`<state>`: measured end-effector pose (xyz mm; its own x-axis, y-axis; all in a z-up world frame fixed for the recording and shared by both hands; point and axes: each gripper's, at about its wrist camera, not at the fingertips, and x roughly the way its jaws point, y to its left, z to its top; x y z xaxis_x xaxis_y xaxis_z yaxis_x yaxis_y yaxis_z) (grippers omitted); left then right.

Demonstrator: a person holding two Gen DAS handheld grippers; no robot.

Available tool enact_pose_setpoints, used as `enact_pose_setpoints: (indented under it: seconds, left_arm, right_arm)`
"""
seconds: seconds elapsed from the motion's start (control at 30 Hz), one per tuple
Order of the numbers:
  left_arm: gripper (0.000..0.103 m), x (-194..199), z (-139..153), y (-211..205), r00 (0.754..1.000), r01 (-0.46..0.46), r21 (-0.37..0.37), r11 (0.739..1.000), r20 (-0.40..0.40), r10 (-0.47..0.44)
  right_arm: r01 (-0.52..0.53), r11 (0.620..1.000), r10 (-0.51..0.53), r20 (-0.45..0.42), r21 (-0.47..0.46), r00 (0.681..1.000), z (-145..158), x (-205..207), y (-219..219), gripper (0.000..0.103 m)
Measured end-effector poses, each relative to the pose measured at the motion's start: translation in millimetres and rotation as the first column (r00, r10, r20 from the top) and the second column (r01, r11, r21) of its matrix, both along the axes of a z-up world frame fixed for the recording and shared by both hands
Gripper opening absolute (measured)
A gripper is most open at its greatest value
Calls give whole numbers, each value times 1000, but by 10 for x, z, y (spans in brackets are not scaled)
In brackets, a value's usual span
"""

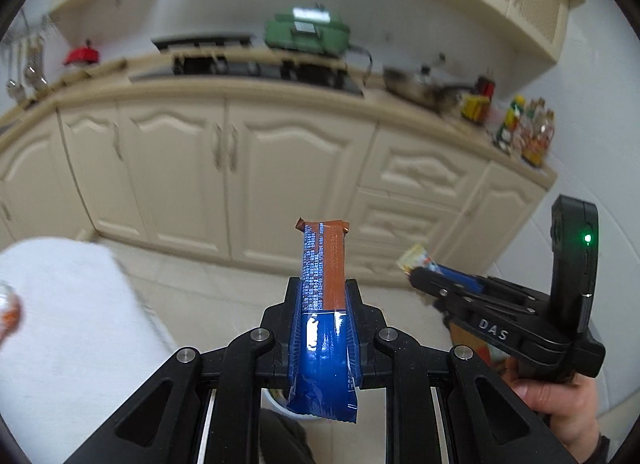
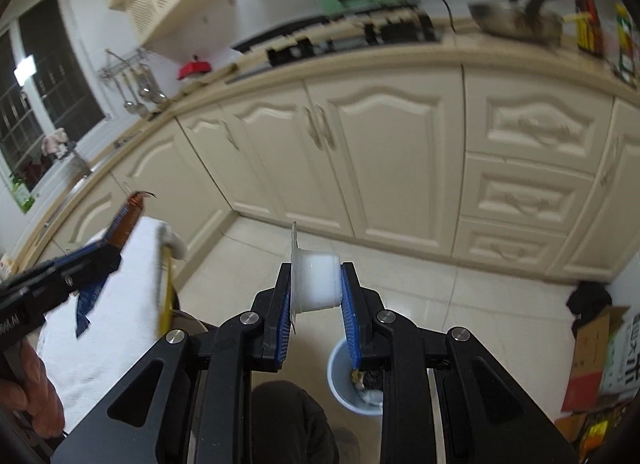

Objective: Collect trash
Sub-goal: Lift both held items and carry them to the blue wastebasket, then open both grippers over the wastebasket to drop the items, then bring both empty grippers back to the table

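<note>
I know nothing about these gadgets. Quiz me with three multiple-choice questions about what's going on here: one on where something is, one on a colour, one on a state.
1. Where is the bin?
A. on the floor below the right gripper
B. on the counter
C. inside a cupboard

2. What colours is the wrapper in the left gripper?
A. green and white
B. blue and brown
C. red and yellow

3. What is the right gripper doing?
A. open and empty
B. shut on nothing
C. shut on a white plastic cup

Answers:
1 A, it stands on the floor tiles under the gripper's fingers.
2 B, blue lower part, brown upper part.
3 C, both pads press on the cup's sides.
</note>
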<state>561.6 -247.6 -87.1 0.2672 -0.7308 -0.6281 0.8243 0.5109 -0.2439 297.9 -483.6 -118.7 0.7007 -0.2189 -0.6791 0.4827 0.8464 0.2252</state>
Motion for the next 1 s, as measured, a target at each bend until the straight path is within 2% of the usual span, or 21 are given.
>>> enact_pose_setpoints:
  seconds: [0.23,0.47,0.5,0.57,0.63,0.7,0.73,0.8,0.83,0.9,1.0]
  left_arm:
    - [16,266,-309,-771,993,64,119,991,-105,-51]
    - [16,545,-624,-1594,981,104,232,967,-182,-61]
    - [18,571,-673,-1740,980,112,248,962,-188,-65]
    - [29,617,-768,-1936,977,132,287,949,-198,-75]
    - [74,638,-826,-2047,982,113,319,941,-180,-57]
    - [87,690,-819,-2125,988,82,312,947,-154,-35]
    - [90,713,-819,-2170,989,73,316,946,-146,-27]
    - [92,734,-801,-2185,991,53,323,945,-130,-11]
    - [95,750,-781,-2200,993,41,326,944,-116,-3]
    - [97,755,-727,-2191,997,9,333,943,-76,17]
    - [102,716,-580,-2107,999,-13,311,950,-29,23]
  right_arm:
    - [38,997,-33,-66,72,997,-420,71,-303,23]
    - [66,987,-49,-119,146,992,-810,158,-531,24]
    - [72,985,-52,-130,154,990,-867,167,-563,25]
    - [95,981,-71,-147,167,987,-977,166,-624,26]
    - [113,975,-84,-156,191,984,-1050,150,-676,36]
    - [134,970,-102,-163,201,981,-1113,115,-709,62]
    - [140,969,-107,-164,204,981,-1119,104,-708,66]
    - [152,966,-119,-162,208,980,-1136,58,-717,83]
    - [159,966,-127,-162,205,979,-1133,46,-713,87]
    - [166,965,-136,-154,205,979,-1116,20,-705,103]
    - [184,964,-156,-157,189,975,-1078,-1,-687,103]
